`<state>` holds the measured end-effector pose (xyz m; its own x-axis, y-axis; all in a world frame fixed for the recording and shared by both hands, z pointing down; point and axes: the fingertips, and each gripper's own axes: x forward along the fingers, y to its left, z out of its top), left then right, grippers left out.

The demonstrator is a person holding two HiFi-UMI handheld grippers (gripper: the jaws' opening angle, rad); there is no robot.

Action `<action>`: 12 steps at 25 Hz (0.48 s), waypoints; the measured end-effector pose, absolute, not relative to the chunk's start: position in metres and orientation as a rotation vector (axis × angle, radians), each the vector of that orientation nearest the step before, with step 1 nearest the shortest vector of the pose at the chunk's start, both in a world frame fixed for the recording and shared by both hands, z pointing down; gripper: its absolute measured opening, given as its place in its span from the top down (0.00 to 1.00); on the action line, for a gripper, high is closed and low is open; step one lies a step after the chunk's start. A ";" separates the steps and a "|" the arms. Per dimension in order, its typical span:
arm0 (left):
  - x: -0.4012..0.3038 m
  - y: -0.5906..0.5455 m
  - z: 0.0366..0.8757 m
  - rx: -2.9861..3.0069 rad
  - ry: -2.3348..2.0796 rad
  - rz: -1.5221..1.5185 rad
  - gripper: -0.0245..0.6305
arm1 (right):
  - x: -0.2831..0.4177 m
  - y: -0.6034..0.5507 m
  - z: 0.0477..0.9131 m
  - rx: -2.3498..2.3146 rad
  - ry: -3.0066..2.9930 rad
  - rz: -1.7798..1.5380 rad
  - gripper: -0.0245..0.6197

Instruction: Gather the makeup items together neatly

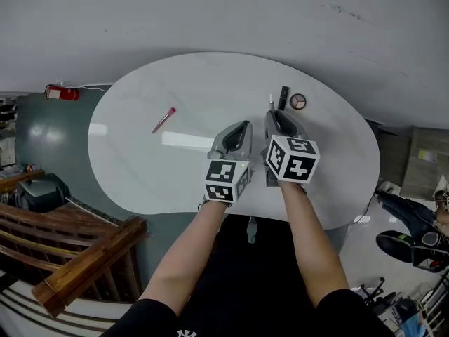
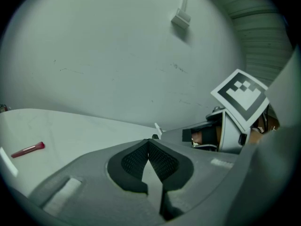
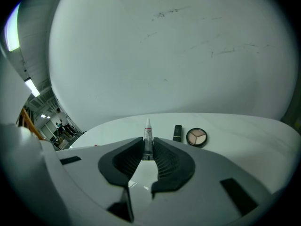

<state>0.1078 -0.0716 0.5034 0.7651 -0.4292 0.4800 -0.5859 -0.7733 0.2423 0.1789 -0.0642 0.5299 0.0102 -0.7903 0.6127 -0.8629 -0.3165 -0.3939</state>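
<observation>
On the white oval table, my right gripper is shut on a slim white tube whose tip pokes out past the pads. Just right of it lie a black lipstick and a round eyeshadow compact. My left gripper hovers beside the right one, jaws closed tip to tip with nothing between them. A pink lip-gloss stick lies alone far to the left.
The table's near edge curves just under my wrists. A red fire extinguisher lies on the floor at the left, a wooden railing stands at the lower left, and shoes sit at the right.
</observation>
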 end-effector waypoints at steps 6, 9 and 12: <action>0.138 -0.066 0.518 2.581 -0.716 0.588 0.95 | 0.216 -0.052 0.547 2.212 -1.699 1.242 0.84; 0.154 -0.062 0.524 2.584 -0.685 0.594 0.95 | 0.232 -0.047 0.553 2.231 -1.667 1.255 0.84; 0.174 -0.064 0.521 2.581 -0.662 0.596 0.95 | 0.251 -0.046 0.551 2.247 -1.638 1.263 0.84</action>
